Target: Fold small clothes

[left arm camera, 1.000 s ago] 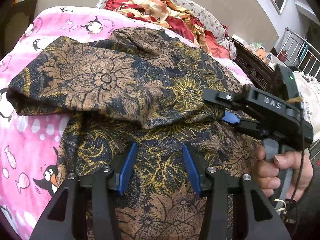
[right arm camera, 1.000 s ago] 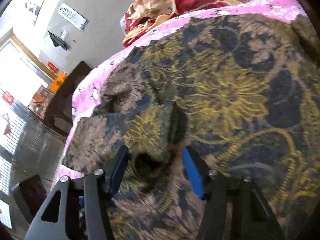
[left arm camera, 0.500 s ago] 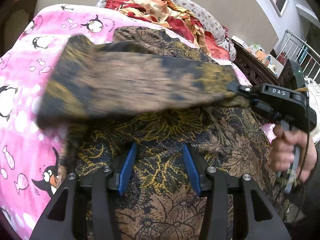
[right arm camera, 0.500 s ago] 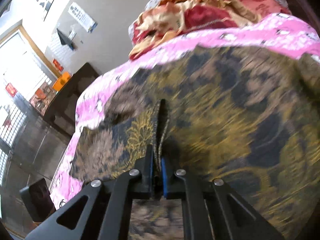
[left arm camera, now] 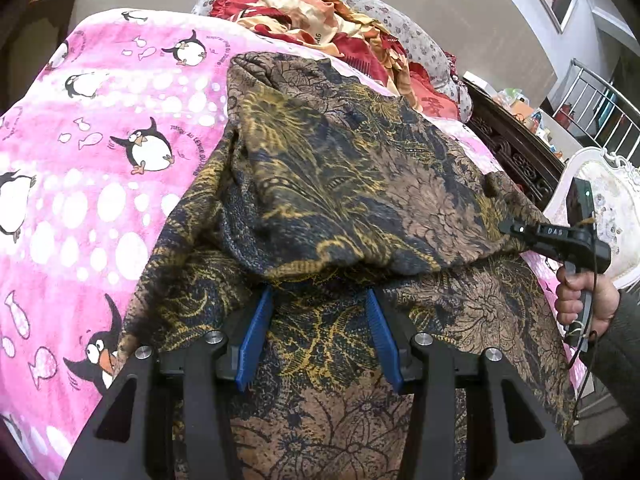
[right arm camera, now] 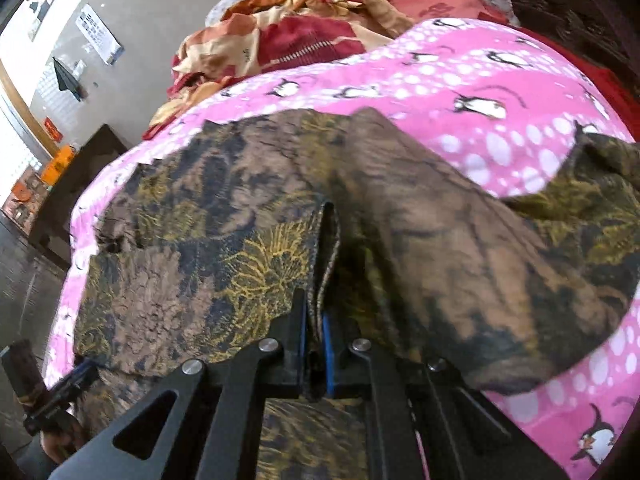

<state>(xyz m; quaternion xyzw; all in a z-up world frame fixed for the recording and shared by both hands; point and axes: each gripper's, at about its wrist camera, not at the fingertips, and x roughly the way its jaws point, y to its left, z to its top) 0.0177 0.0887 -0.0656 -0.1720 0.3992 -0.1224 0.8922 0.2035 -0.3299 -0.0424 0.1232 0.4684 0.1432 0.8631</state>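
garment (left arm camera: 352, 200) spread on blanket (left arm camera: 100, 168) on the bed | blanket exposed left of it | heaped bedding (left arm camera: 320, 12) behind | left tool (left arm camera: 318, 336) over near part | right tool (left arm camera: 506, 229) at right edge, fold lifted

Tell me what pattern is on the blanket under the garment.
Pink blanket with penguins, fish and white dots, clearest in the left wrist view.

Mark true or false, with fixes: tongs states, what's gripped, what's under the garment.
1. The right tongs are shut on the patterned garment. True.
2. The left tongs pinch a fold shut. False: their jaws stand apart over the cloth.
3. The garment lies on a pink penguin blanket. True.
4. The blanket is plain blue. False: pink with penguins and fish.
5. A hand holds the right tongs' handle. True.
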